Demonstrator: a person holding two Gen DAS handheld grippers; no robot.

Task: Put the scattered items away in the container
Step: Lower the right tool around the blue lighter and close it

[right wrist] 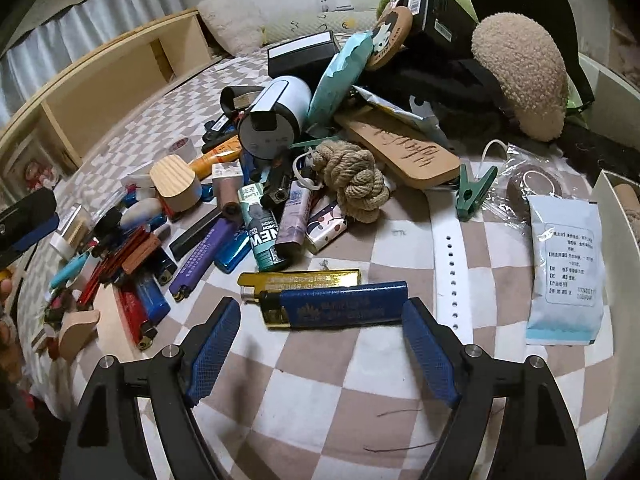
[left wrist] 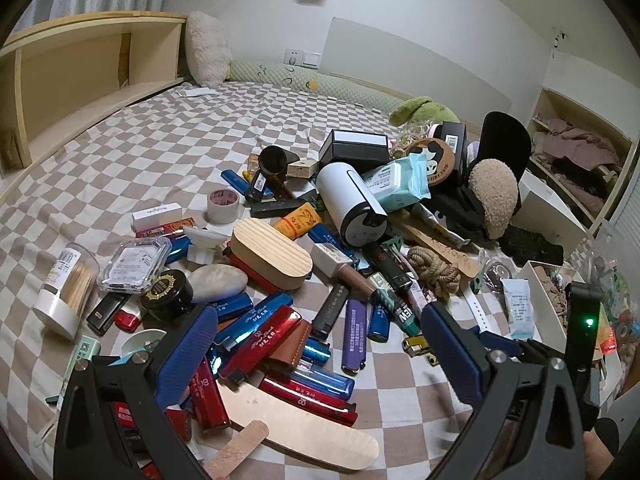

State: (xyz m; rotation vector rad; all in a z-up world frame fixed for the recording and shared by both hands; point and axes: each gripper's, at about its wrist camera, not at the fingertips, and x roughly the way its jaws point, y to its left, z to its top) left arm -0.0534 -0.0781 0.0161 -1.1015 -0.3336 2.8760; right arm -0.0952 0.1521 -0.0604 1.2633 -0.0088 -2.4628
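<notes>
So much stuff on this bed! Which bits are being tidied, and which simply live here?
Part of the job:
- dark blue lighter, between the open right hand-held gripper fingers
- gold lighter
- rope knot
- green clothespin
- white container

Just lying about:
- fluffy pillow
- wooden shelf
- checked bedsheet

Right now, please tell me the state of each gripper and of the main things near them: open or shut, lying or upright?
left gripper: open, holding nothing
right gripper: open, holding nothing
dark blue lighter: lying flat between the right gripper's fingers, not gripped
gold lighter: lying flat, just behind it
green clothespin: lying, shut
toothpick jar: tilted, lid on
</notes>
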